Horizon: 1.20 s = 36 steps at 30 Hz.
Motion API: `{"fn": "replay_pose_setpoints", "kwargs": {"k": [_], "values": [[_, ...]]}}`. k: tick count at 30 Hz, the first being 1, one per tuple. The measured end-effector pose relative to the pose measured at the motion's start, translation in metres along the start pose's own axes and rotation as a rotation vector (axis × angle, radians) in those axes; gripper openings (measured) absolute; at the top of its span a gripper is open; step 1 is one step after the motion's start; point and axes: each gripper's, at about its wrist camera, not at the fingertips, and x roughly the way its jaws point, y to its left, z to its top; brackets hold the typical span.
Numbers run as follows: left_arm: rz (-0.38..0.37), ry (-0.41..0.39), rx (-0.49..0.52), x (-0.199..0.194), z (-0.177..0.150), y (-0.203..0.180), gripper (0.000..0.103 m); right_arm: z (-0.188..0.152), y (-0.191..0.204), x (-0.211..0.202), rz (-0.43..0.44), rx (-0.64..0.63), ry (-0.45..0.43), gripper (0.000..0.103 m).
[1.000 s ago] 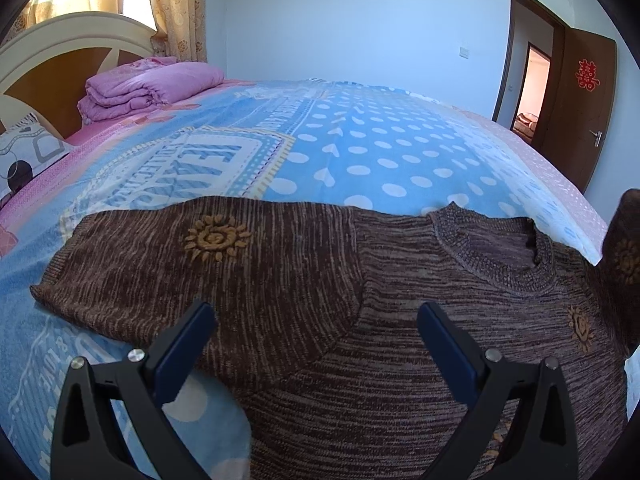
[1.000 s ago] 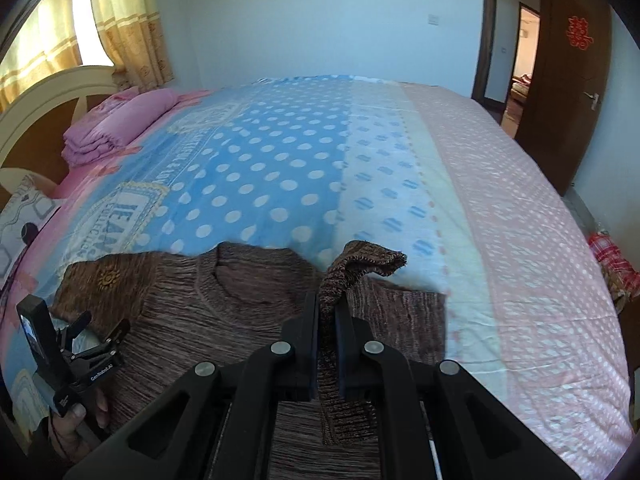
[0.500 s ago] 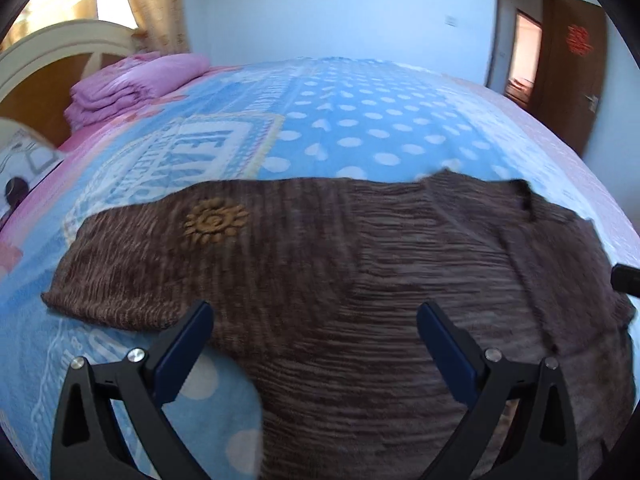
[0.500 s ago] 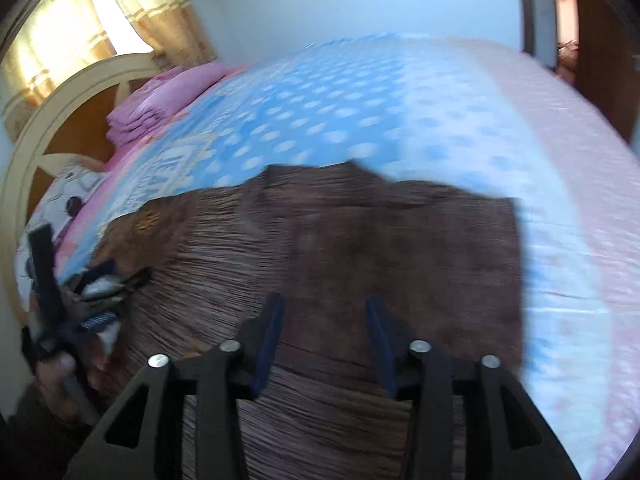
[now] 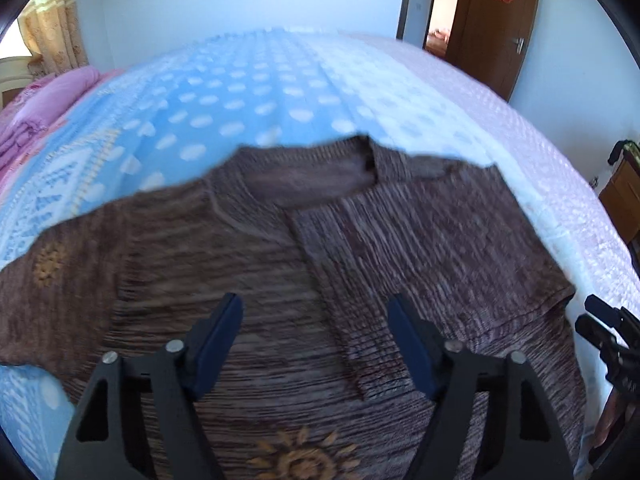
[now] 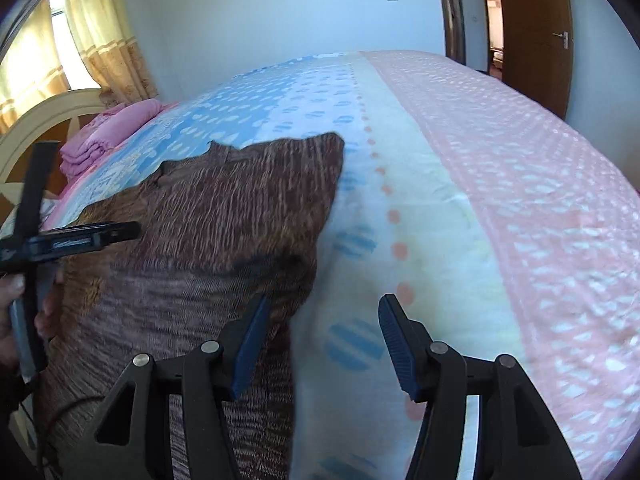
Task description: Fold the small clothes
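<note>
- Left claw of mine hangs over the brown sweater, its blue pads apart and drawing inward; knit shows in the gap between them, but neither pad presses on it.
- Right claw of mine sits at the sweater's right edge, jaws apart and widening; the left pad stands over the knit, while the other pad is over bare bedspread, and nothing is gripped.
- That sweater lies flat on the bedspread, neckline toward the far side of the bed, with one sleeve folded across the chest on the right side.
- Orange sun motifs show on the knit: one out on the left part, one low down by my left claw.
- No box, basket or drawer shows in either view; the bed is the only thing bearing anything, and it carries the sweater plus a folded pink blanket up by the headboard.
- From the right wrist view I see my left claw side-on at the left edge, with my hand around its handle.
- Beyond the bed stand a brown door with a red paper cutting, and yellow curtains at the window.
</note>
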Motion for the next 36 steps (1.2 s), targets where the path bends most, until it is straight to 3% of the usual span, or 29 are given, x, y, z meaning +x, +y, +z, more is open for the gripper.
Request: {"fn": "replay_pose_setpoints", "kwargs": {"k": [1,2,3,4,5,7,15,19,25,27,28,29,32,36], "values": [[-0.001,0.044,-0.006,0.012,-0.002,-0.002,0.069,-0.004,-0.001,0.003,0.005,-0.003,0.011,0.059],[-0.008,0.041,-0.017,0.014,-0.004,-0.003,0.068,-0.006,0.002,0.003,-0.002,-0.022,0.007,0.059],[-0.013,0.0,-0.029,0.011,-0.005,-0.003,0.061,-0.005,0.005,0.001,-0.007,-0.044,0.003,0.06],[-0.034,-0.01,-0.03,0.01,-0.004,-0.004,0.051,-0.004,0.006,-0.001,-0.002,-0.056,-0.001,0.061],[-0.071,-0.013,-0.024,0.01,-0.003,-0.006,0.025,-0.005,0.008,-0.002,0.008,-0.064,-0.008,0.062],[-0.075,-0.037,-0.014,0.005,0.0,-0.012,0.01,-0.007,0.01,0.0,0.017,-0.066,0.002,0.062],[-0.013,-0.103,0.023,-0.017,0.01,-0.013,0.007,-0.012,0.012,0.001,0.007,-0.066,0.003,0.063],[0.077,-0.094,0.075,-0.008,0.005,-0.011,0.007,-0.013,0.016,0.001,-0.025,-0.091,0.007,0.063],[0.103,-0.098,0.07,0.007,-0.006,-0.008,0.02,-0.002,0.002,-0.003,-0.18,-0.023,0.064,0.063],[0.129,-0.106,0.075,0.001,-0.007,-0.007,0.048,-0.005,-0.011,-0.007,-0.254,0.0,0.089,0.063],[0.12,-0.113,0.077,-0.006,-0.009,-0.004,0.056,-0.007,-0.017,-0.009,-0.271,0.018,0.09,0.063],[0.118,-0.125,0.078,-0.011,-0.01,-0.001,0.066,-0.008,-0.02,-0.015,-0.26,0.04,0.076,0.063],[0.142,-0.184,0.102,-0.03,-0.019,0.009,0.07,-0.003,-0.005,-0.025,-0.142,0.034,0.01,0.063],[0.191,-0.194,0.106,-0.04,-0.029,0.029,0.078,0.008,0.039,-0.005,-0.06,-0.13,0.006,0.063]]}}
